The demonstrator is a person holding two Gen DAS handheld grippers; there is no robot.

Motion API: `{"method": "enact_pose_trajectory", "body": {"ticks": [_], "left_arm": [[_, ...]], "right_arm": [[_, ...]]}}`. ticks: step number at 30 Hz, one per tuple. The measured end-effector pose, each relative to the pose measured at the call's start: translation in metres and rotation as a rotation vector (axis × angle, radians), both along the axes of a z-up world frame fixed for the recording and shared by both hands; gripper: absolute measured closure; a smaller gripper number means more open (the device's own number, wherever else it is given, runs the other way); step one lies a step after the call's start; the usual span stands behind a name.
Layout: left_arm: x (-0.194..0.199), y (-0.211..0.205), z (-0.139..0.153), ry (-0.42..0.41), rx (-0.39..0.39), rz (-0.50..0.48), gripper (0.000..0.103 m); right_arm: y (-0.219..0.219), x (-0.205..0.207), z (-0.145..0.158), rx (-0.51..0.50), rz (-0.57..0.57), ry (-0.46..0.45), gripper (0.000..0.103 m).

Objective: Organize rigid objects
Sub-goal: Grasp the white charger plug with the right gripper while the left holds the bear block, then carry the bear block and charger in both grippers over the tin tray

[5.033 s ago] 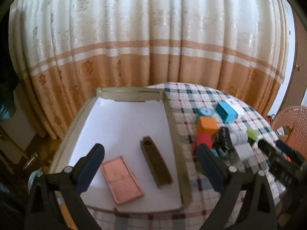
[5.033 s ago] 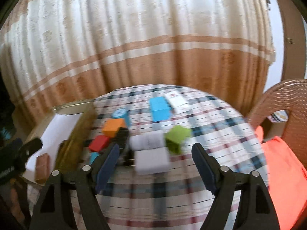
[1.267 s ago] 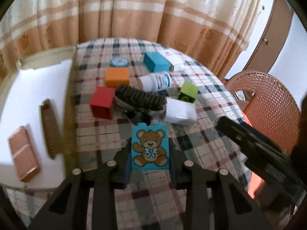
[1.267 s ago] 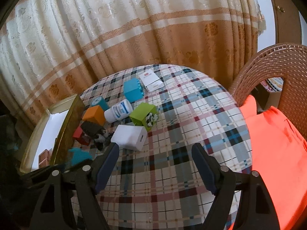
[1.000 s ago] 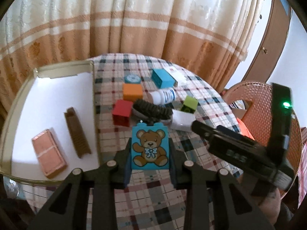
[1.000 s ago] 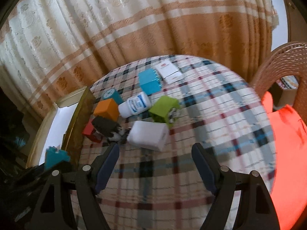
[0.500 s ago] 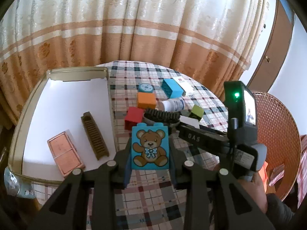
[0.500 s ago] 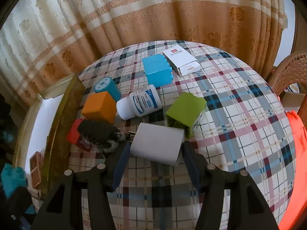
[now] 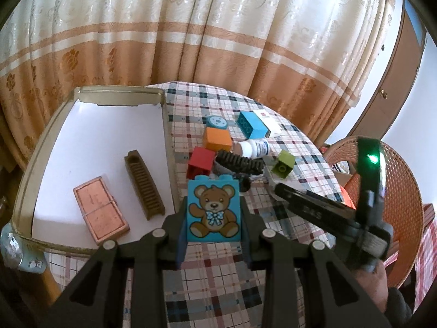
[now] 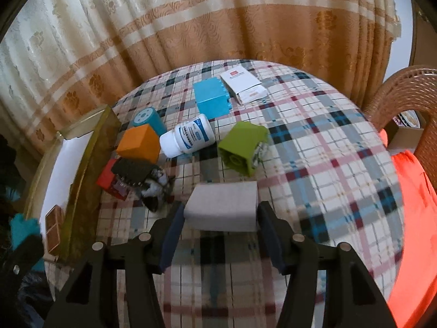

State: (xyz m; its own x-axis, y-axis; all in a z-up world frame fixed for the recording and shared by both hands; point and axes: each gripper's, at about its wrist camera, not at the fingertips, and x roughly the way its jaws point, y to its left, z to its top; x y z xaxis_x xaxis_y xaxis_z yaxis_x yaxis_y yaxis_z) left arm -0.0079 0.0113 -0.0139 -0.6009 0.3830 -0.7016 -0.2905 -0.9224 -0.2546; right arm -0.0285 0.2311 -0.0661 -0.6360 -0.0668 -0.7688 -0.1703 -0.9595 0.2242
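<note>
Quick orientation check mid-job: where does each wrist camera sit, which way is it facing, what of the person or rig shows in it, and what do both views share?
Left wrist: on the left gripper, looking down over the bear block it clamps, toward tray and curtain; the right gripper's body and hand cross the right side.
Right wrist: on the right gripper, looking down at the white box its pads grip; jaws just closing.
Shared: orange block, pill bottle, green block.

curtain [image 9: 191, 41] behind | wicker chair [image 10: 409, 95] right | orange cloth [image 10: 418, 218] on chair
</note>
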Motion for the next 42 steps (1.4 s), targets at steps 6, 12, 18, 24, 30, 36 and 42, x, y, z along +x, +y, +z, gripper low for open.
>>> {"method": "enact_pose_trajectory", "body": {"ticks": [6, 12, 18, 24, 30, 36, 42], "left_arm": [[0.001, -0.003, 0.000, -0.005, 0.006, -0.001, 0.072], [0.004, -0.006, 0.001, -0.001, 0.003, 0.005, 0.072], [0.005, -0.008, 0.002, 0.005, 0.000, 0.008, 0.072], [0.004, -0.016, 0.003, 0.011, -0.001, 0.020, 0.072], [0.003, -0.025, 0.005, 0.020, 0.003, 0.037, 0.072], [0.002, -0.034, 0.007, 0.029, 0.003, 0.053, 0.072], [-0.002, -0.050, 0.009, 0.040, 0.000, 0.090, 0.072]], "right_arm": [[-0.003, 0.018, 0.007, -0.033, 0.015, 0.025, 0.046], [-0.006, 0.027, 0.014, -0.048, 0.030, 0.054, 0.047], [-0.006, 0.035, 0.027, -0.046, 0.037, 0.093, 0.047], [-0.014, 0.038, 0.044, -0.028, 0.059, 0.138, 0.047], [-0.025, 0.039, 0.055, -0.017, 0.094, 0.172, 0.047], [-0.035, 0.039, 0.060, -0.011, 0.118, 0.182, 0.047], [-0.060, 0.031, 0.075, -0.017, 0.196, 0.220, 0.047]]}}
